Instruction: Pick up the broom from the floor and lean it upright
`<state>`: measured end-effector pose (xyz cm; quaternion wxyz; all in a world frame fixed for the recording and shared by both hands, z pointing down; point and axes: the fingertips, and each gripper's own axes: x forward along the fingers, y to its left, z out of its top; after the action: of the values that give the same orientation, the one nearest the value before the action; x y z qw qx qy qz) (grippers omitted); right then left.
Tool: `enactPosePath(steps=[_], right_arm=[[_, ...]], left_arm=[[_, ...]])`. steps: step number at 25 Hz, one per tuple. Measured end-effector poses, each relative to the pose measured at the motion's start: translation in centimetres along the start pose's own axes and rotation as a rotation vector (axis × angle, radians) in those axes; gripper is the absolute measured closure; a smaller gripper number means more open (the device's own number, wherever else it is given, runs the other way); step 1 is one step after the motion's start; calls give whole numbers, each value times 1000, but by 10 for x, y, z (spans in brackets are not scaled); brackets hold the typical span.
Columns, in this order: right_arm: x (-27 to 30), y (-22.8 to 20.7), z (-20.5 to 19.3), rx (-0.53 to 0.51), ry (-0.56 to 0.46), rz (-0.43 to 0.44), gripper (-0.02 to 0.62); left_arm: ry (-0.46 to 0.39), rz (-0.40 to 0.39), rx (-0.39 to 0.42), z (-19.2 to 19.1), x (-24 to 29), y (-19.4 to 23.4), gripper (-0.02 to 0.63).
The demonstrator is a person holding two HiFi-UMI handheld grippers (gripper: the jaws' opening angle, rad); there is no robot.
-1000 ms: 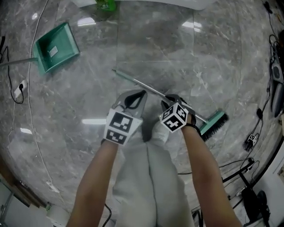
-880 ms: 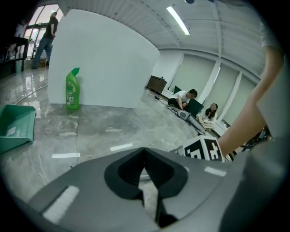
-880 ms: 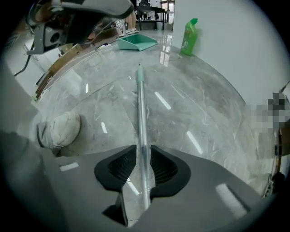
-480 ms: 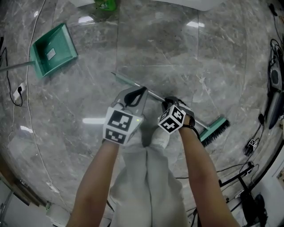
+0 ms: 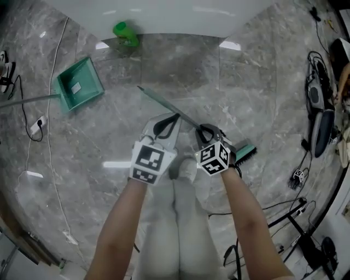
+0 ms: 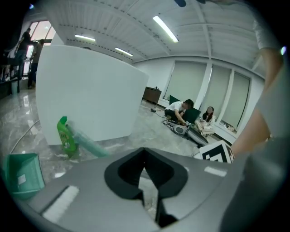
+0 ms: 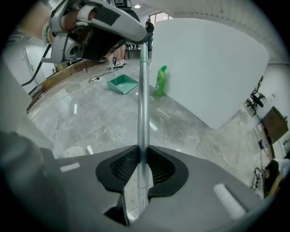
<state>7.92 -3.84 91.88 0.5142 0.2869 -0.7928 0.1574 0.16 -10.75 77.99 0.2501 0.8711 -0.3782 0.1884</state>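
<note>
The broom's silver handle (image 5: 164, 102) slants from upper left down to its teal brush head (image 5: 247, 152) by the floor. My right gripper (image 5: 206, 131) is shut on the handle near the brush end. In the right gripper view the handle (image 7: 143, 99) runs up between the pads (image 7: 142, 170). My left gripper (image 5: 165, 124) sits just left of the handle, its jaws shut with nothing between them (image 6: 146, 172). The handle's teal tip (image 6: 88, 142) shows blurred beyond it. Whether the left gripper touches the handle I cannot tell.
A green dustpan (image 5: 79, 85) lies on the marble floor at upper left. A green bottle (image 5: 126, 33) stands against the white wall (image 5: 175, 13). A white cable (image 5: 49, 136) and a socket (image 5: 37, 124) lie at the left, machines and cords (image 5: 320, 120) at the right. People (image 6: 186, 113) sit on the floor far off.
Both grippers have risen with the broom's handle between the hands. The brush head has drawn in toward the person's feet. The head camera now shows more of the wall.
</note>
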Motion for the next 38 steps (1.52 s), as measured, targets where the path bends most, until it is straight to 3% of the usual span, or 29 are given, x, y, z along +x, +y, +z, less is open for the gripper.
enactPosePath(steps=[7,19,31,38], right_arm=[[-59,-48,58,113,-145,-101,522],[-115,-150,142,314,-284,-260,518],[-104,-246,251,504,-226,-439,511],[-88,-269,275,513,-168,-457,509]], left_arm=[[-82,74,79,80,-15,-9,607],[-157,181,97,178,-13,4,607],[-185,176,51,244,18,80,607],[-173,147,54,270,37,114,607]])
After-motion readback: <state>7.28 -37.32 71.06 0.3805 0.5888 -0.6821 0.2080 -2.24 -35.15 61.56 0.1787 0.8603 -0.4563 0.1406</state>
